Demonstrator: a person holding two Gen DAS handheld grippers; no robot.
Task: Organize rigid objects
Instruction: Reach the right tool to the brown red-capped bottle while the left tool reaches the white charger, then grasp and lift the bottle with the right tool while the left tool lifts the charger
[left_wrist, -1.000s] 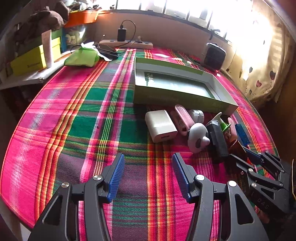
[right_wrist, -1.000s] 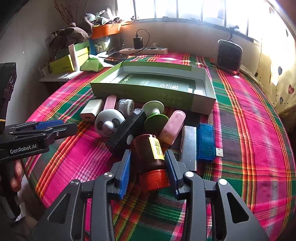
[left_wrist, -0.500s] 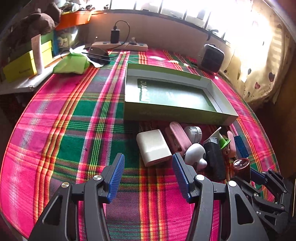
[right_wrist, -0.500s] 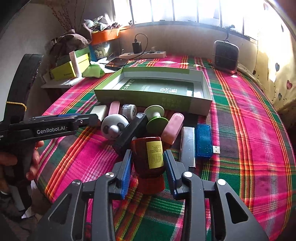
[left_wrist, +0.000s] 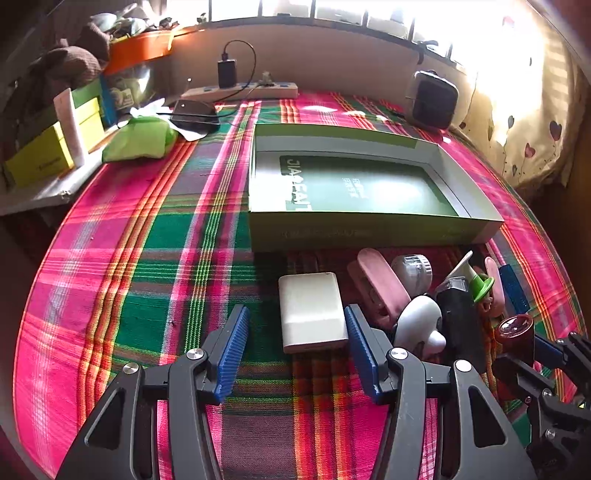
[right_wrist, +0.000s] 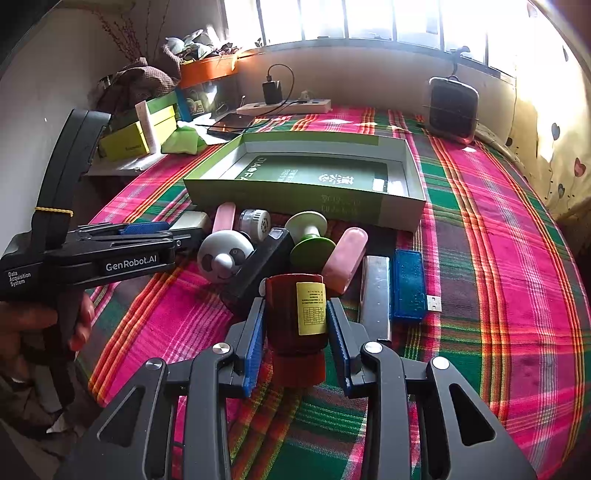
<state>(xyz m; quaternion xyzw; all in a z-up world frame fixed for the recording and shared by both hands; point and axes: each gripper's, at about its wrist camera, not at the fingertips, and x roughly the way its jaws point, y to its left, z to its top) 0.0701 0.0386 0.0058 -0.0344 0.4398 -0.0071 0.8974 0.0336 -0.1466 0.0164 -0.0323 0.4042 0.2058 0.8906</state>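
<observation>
My right gripper (right_wrist: 295, 308) is shut on a brown bottle (right_wrist: 284, 306) with a yellow label, its red cap towards the camera, held just above the plaid tablecloth. The same bottle (left_wrist: 515, 328) shows at the right edge of the left wrist view. My left gripper (left_wrist: 295, 321) is open, and a white power bank (left_wrist: 312, 312) lies flat between its blue pads, closer to the right pad. A shallow green box (left_wrist: 369, 230) (right_wrist: 295, 197) sits open behind the pile. Seen from the right wrist, the left gripper (right_wrist: 184, 232) reaches in from the left, held by a hand.
The pile holds a pink case (left_wrist: 380, 284), a panda-faced gadget (right_wrist: 221, 254), a black block (right_wrist: 262, 266), a green spool (right_wrist: 308, 238), a silver bar (right_wrist: 375, 291) and a blue USB stick (right_wrist: 408, 284). A black speaker (right_wrist: 452, 109) and a power strip (right_wrist: 284, 107) line the back.
My left gripper has moved forward until the white power bank lies between its open fingers. My right gripper has shut on the brown bottle and lifted it off the cloth.
</observation>
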